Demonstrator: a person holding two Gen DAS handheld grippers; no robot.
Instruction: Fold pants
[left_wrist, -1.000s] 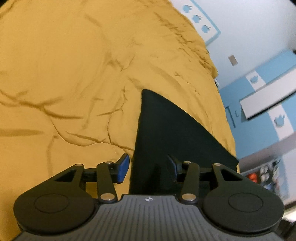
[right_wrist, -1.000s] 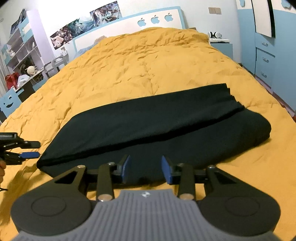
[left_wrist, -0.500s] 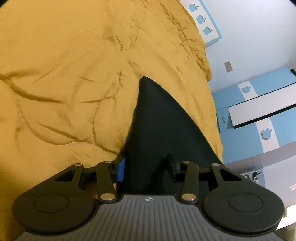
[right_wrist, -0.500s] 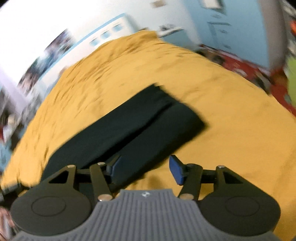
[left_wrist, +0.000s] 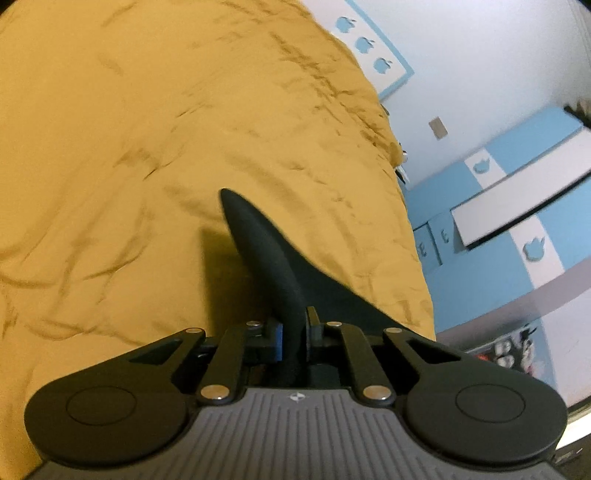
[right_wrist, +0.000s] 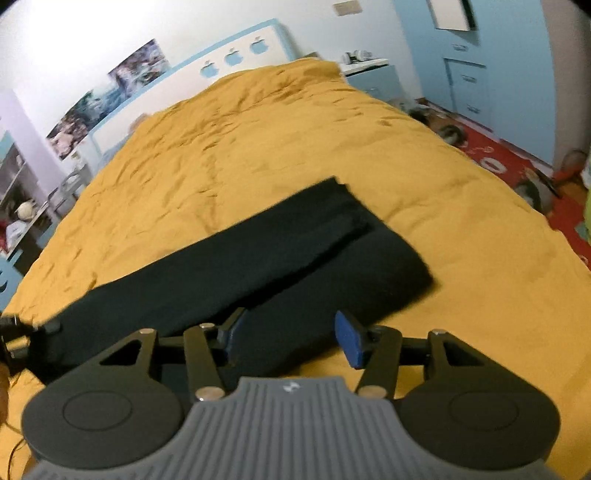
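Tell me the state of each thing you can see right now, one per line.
Black fabric pants: folded lengthwise, lying on the bed, one end pinched and lifted.
Left gripper: shut on the pants' end.
Right gripper: open, over the pants' near edge, holding nothing.
Mustard-yellow quilted bedspread: spread out, wrinkled.

One pair of black pants (right_wrist: 258, 254) lies on one bed (right_wrist: 295, 140) with one yellow cover. Two grippers show: the left gripper (left_wrist: 293, 338) and the right gripper (right_wrist: 291, 338). Three apple shapes (right_wrist: 233, 57) mark the far headboard.
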